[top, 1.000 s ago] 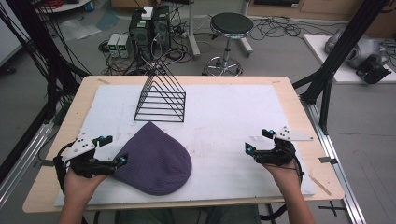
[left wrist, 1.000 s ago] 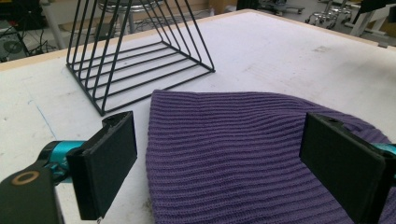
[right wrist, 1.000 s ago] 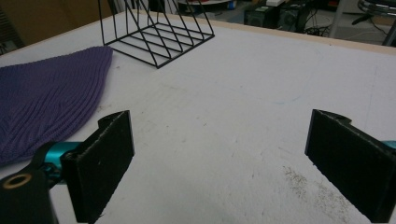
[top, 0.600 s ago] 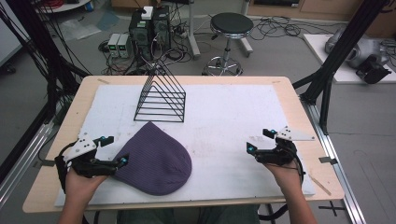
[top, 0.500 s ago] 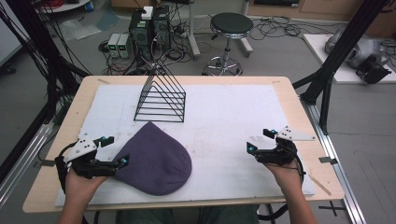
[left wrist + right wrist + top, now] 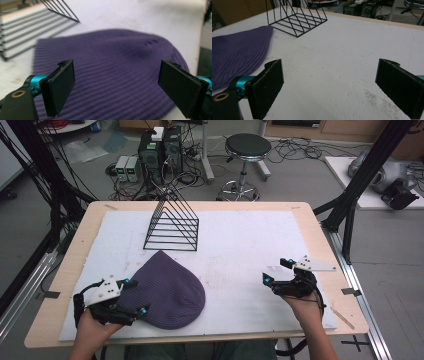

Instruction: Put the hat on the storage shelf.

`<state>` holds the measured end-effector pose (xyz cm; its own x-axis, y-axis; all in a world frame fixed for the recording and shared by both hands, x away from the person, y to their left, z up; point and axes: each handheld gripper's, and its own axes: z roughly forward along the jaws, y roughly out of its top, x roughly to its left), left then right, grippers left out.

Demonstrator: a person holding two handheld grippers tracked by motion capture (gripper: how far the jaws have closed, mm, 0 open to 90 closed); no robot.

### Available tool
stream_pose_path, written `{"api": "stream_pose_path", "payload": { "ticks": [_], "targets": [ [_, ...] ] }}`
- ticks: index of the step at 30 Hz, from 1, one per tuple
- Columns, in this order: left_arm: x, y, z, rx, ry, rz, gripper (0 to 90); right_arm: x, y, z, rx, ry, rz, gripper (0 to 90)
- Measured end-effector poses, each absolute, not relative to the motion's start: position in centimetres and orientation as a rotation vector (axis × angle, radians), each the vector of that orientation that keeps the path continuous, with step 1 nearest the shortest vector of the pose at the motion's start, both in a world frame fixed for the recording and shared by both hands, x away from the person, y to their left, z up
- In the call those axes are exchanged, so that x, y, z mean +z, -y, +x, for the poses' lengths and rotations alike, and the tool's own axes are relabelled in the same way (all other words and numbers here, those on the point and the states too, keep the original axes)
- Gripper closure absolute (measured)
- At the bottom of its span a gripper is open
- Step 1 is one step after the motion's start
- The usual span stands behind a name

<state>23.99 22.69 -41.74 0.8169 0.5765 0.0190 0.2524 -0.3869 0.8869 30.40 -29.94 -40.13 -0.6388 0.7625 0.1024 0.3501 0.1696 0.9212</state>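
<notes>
A light wooden desk (image 6: 320, 222) carries a white foam sheet (image 6: 250, 240) that covers most of its top. A purple ribbed knit beanie (image 6: 167, 287) lies flat on the near-left part of the sheet, its rounded crown toward the far side and its open edge toward the near desk edge. Just beyond the crown stands a black wire rack of triangular frames (image 6: 172, 225), upright and close to the beanie; whether the two touch cannot be told from the high view.

The left gripper (image 6: 134, 296), held in the person's left hand (image 6: 92, 332), sits at the near-left corner of the sheet, at the left edge of the beanie. Its fingers (image 6: 61, 86) are released and spread wide. In the left gripper view, the beanie (image 6: 110, 75) fills the space between and beyond them, and nothing is gripped. The base of the wire rack (image 6: 61, 11) shows at the top left of that view.

The right gripper (image 6: 276, 271), held in the person's right hand (image 6: 307, 310), rests over bare sheet at the near right, well apart from the beanie. Its fingers (image 6: 268, 87) are likewise released and spread wide, with only white sheet (image 6: 342, 62) between them. The right gripper view shows the beanie (image 6: 237, 52) at the left and the wire rack (image 6: 295, 17) farther off.

A round black stool (image 6: 247, 147) and electronics boxes (image 6: 160, 145) stand on the floor beyond the desk.
</notes>
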Motion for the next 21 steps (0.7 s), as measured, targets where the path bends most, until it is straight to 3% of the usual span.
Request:
{"api": "stream_pose_path", "payload": {
  "ticks": [10, 13, 16, 20, 21],
  "targets": [
    [-43.7, -20.0, 23.3, 0.315, -0.49, 2.173, 18.6, -40.2, 29.9, 30.5, 1.47, -2.068, 1.06, 7.2],
    [-44.5, -19.5, 23.3, 0.273, -0.447, 2.246, 23.8, -40.2, 29.8, 30.4, 1.469, -2.074, 1.06, 7.3],
    [-44.8, -19.4, 23.2, 0.292, -0.441, 2.25, 24.6, -40.3, 29.8, 30.5, 1.472, -2.078, 1.06, 7.2],
    [-44.7, -19.8, 23.1, 0.314, -0.421, 2.241, 49.6, -40.4, 29.8, 30.5, 1.465, -2.078, 1.06, 7.2],
    [-44.7, -19.9, 23.1, 0.325, -0.425, 2.235, 49.6, -40.4, 29.8, 30.5, 1.465, -2.078, 1.06, 7.2]
  ]
}}
